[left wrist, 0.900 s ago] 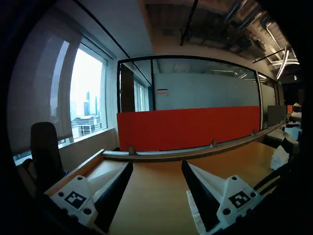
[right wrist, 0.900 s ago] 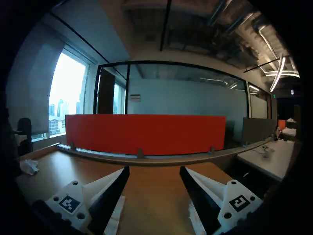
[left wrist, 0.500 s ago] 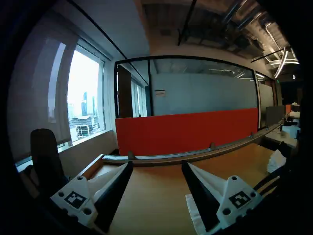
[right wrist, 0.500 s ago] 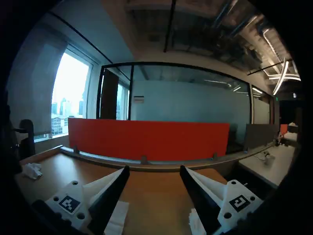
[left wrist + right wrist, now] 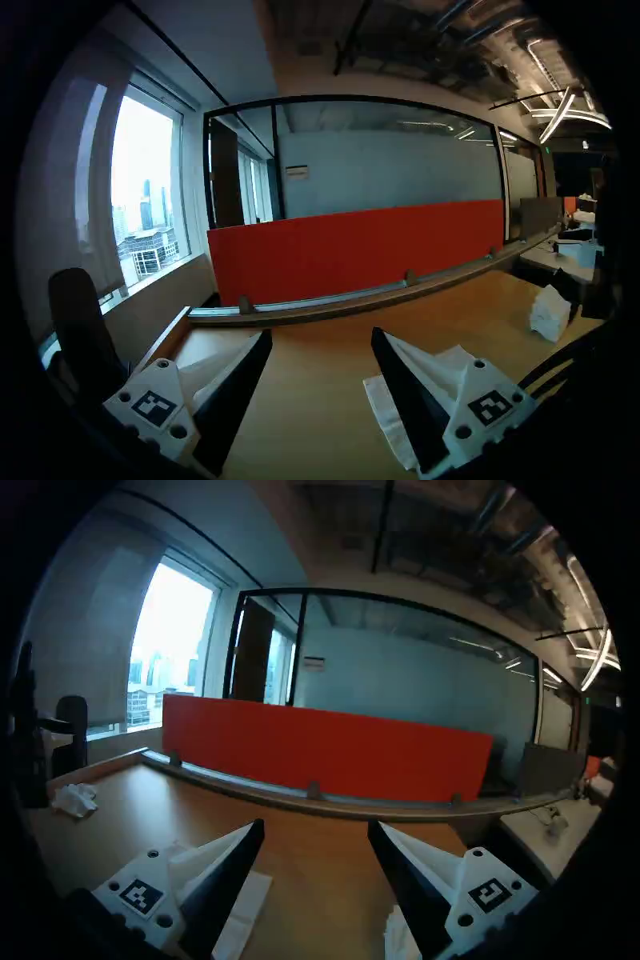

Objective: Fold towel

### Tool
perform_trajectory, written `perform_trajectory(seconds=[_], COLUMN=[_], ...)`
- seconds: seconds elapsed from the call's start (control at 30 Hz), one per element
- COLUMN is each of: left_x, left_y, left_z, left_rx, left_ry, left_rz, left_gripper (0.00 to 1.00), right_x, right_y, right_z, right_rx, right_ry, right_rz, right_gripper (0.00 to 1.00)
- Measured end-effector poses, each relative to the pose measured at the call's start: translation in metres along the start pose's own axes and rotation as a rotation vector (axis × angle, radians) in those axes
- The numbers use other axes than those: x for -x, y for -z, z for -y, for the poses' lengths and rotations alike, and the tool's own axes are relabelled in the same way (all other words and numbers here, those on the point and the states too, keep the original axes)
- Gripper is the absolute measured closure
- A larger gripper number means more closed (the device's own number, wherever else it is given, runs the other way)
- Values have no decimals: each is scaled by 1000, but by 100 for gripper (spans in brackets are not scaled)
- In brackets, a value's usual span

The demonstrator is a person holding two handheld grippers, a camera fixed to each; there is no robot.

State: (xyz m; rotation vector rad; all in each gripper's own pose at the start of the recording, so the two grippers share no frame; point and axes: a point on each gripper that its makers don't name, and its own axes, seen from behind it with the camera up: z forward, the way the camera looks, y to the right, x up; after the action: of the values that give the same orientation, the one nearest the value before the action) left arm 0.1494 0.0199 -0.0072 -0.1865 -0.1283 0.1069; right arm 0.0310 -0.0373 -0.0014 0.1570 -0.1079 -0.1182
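Note:
A flat white towel (image 5: pixel 382 406) lies on the wooden desk (image 5: pixel 320 376), partly under the right-hand finger of my left gripper (image 5: pixel 320 334). That gripper is open, with only bare desk between its fingers. In the right gripper view a white towel's corner (image 5: pixel 245 899) lies flat beside the left-hand finger of my right gripper (image 5: pixel 314 825), which is also open with nothing in it. A bit of crumpled white cloth (image 5: pixel 396 934) shows at the bottom by its right-hand finger. Both grippers hover low over the desk.
A red divider panel (image 5: pixel 360 244) runs along the desk's far edge. A crumpled white wad (image 5: pixel 552 310) lies on the right of the desk, another wad (image 5: pixel 74 798) on the left. A dark chair (image 5: pixel 76 324) stands by the window, with more desks (image 5: pixel 544 832) to the right.
Both views have shifted so that more desk surface shows. The white towel has come further into sight beside the fingers of each gripper. Both grippers stay open.

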Motion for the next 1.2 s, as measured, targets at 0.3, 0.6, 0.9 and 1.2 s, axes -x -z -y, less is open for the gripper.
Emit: perform_trajectory(seconds=[0.3,0.6,0.9,1.2], left_x=[21,38,61,88], left_y=[-4,-4,-2,0], left_z=[-25,-37,-48,-66], left_rx=[119,184,231,289], left_ry=[-58,-87,-77,-110], left_rz=[73,124,173,218], left_gripper=[8,8,8,8], right_x=[21,39,53,79], right_y=[-1,2,3,2], right_z=[27,43,60,74], right_rx=[-155,-255,-328,-378], right_ry=[55,104,141,156], right_rz=[88,154,194,239], right_gripper=[0,0,0,0])
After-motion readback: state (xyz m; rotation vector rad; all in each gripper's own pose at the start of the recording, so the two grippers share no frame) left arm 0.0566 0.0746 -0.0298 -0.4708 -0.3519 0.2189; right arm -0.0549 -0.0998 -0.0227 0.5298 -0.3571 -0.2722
